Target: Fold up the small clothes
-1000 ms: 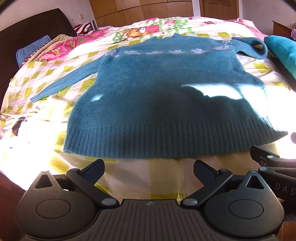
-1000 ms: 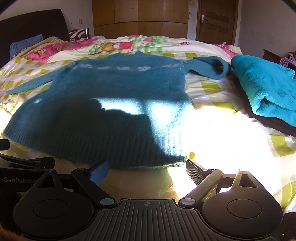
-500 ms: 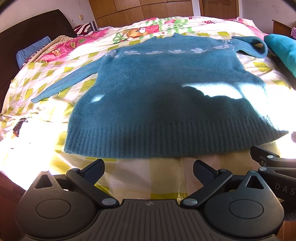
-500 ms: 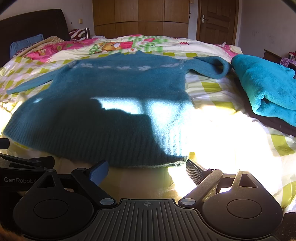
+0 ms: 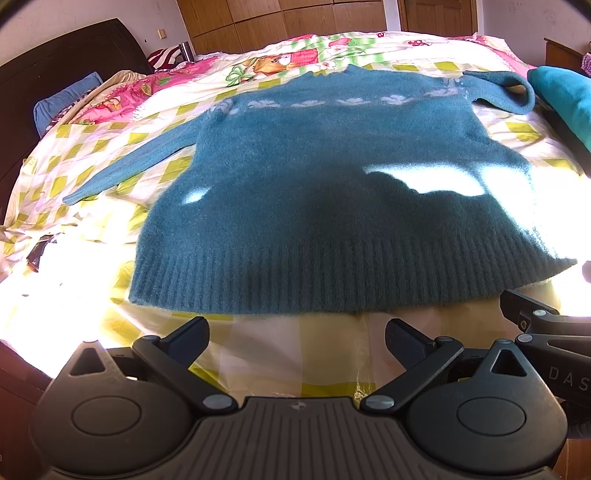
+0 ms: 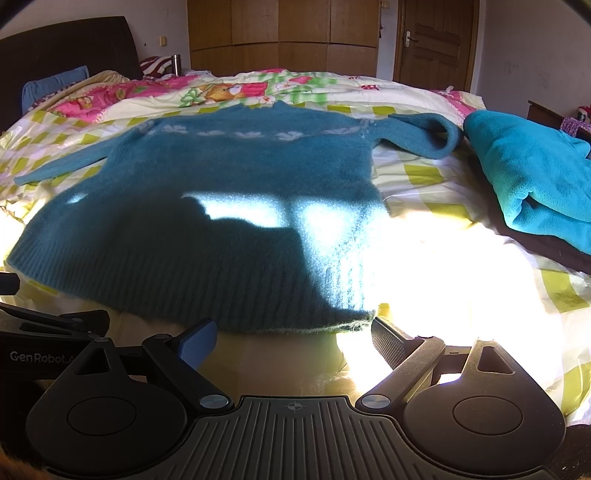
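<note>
Your teal sweater [image 5: 332,192] lies flat across the middle of the bed [image 5: 92,288], its ribbed hem toward the near edge, one sleeve stretched toward the headboard side, the other curled at the far side. Your left tongs [image 5: 297,334] and right tongs [image 6: 293,334] both hover released just short of the hem, grasping nothing. A checked yellow quilt [image 6: 424,177] covers the bed; a folded turquoise blanket [image 6: 535,177] sits by its edge. Wooden wardrobes [image 6: 280,33] and a door [image 6: 432,40] stand beyond.

Teal fuzzy sweater [image 5: 332,192] flat on bed, ribbed hem nearest
</note>
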Available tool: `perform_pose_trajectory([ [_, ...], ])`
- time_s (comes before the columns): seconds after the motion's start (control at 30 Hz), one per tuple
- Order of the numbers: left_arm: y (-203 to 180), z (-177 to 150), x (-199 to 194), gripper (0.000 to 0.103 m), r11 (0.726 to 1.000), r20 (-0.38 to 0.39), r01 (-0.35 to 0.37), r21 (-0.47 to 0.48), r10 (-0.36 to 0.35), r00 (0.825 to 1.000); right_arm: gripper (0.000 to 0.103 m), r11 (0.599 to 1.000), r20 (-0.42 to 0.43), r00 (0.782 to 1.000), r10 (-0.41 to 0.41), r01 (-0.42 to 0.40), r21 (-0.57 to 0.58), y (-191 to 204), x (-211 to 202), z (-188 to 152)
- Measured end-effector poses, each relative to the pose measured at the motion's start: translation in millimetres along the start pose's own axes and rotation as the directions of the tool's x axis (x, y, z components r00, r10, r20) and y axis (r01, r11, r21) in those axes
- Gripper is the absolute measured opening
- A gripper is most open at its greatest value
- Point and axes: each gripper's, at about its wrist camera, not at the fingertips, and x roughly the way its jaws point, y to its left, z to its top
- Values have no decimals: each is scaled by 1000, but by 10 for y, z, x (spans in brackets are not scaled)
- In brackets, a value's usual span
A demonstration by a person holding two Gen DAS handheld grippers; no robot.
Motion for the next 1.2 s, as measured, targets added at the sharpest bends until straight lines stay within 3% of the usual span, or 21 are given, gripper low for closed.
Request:
perform_pose_trajectory([
  [1.2, -36, -20, -45, 103, 1000, 14, -12, 9, 12, 1000, 91, 1000, -4, 1000, -19, 19, 0, -17, -35, 9],
])
